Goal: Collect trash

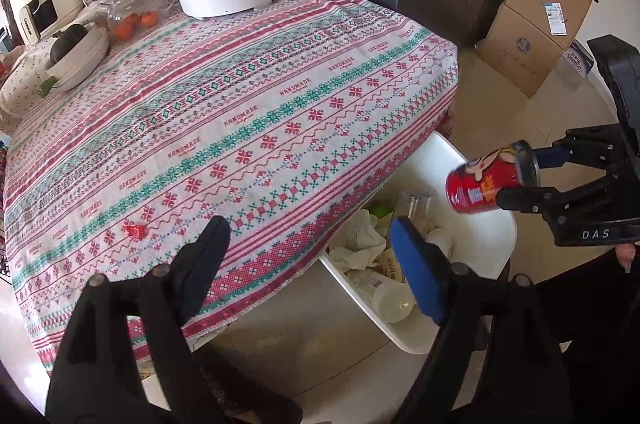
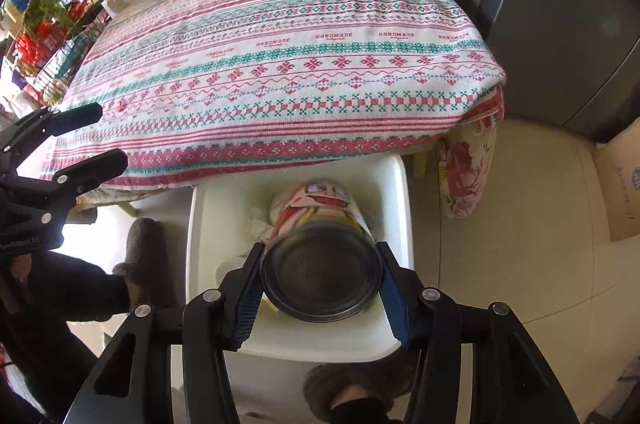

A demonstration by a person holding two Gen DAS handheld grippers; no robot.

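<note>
Left gripper (image 1: pixel 308 256) released and empty; right gripper (image 2: pixel 320 288) clamped on a red cylindrical snack can (image 2: pixel 320 244).

Left gripper's jaws stand wide apart with nothing between them, over the near edge of the tabletop under its red, green and white patterned cloth (image 1: pixel 240 111), where a small red scrap (image 1: pixel 135 230) lies. To its right, the white plastic bin (image 1: pixel 476 244) on the floor holds crumpled paper and a bottle. Right gripper's blue pads (image 2: pixel 248 300) press the can's sides, holding it above the bin's opening.
</note>
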